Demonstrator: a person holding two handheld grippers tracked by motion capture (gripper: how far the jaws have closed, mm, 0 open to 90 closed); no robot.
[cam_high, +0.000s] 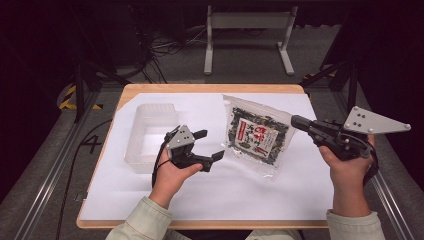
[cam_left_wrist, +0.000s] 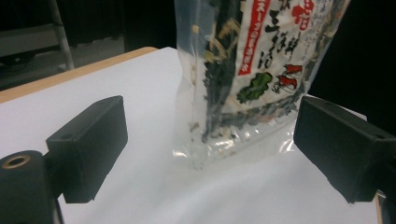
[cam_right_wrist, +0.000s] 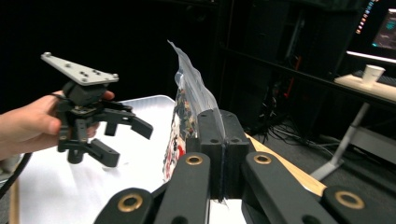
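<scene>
A clear bag of dark seaweed snack (cam_high: 257, 137) with a red and white label stands tilted on the white sheet (cam_high: 250, 195). My right gripper (cam_high: 296, 122) is shut on the bag's upper right edge; in the right gripper view the two jaws (cam_right_wrist: 223, 122) press together on the thin plastic of the bag (cam_right_wrist: 187, 100). My left gripper (cam_high: 209, 145) is just left of the bag, jaws wide open and empty. In the left gripper view the bag (cam_left_wrist: 252, 70) stands ahead between the spread jaws (cam_left_wrist: 210, 149), touching neither. The left gripper (cam_right_wrist: 126, 140) also shows in the right gripper view.
A clear plastic container (cam_high: 150, 132) lies on the sheet to the left of my left gripper. The wooden table's far edge (cam_high: 210, 88) borders the sheet. Beyond it a white metal frame (cam_high: 247, 21) stands on the floor, and black stands flank both sides.
</scene>
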